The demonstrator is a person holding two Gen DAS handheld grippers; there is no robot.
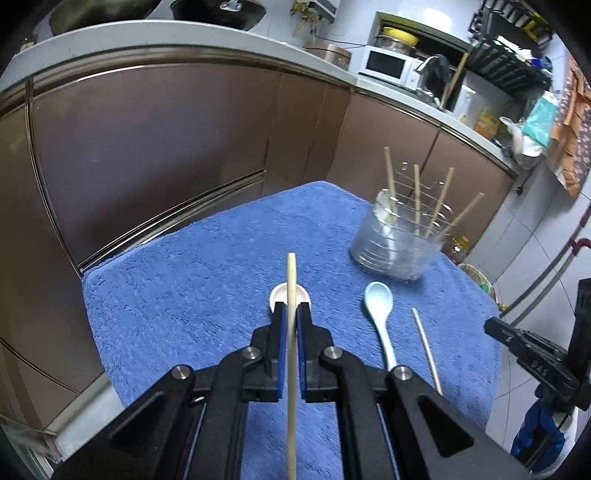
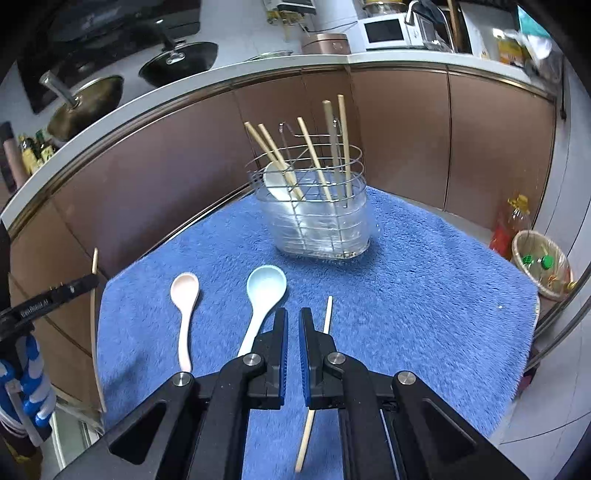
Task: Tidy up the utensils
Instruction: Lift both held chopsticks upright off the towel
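Note:
My left gripper is shut on a wooden chopstick and holds it above the blue mat, over a pink spoon. That chopstick also shows at the left of the right wrist view. A light blue spoon and a loose chopstick lie on the mat. My right gripper is empty, jaws nearly closed with a narrow gap, above the mat between the blue spoon and the loose chopstick. The pink spoon lies to the left. A clear wire utensil holder holds several chopsticks and a white spoon.
Brown cabinet fronts stand close behind the mat. The counter above carries pans, a microwave and clutter. A bin and an oil bottle stand on the floor at right.

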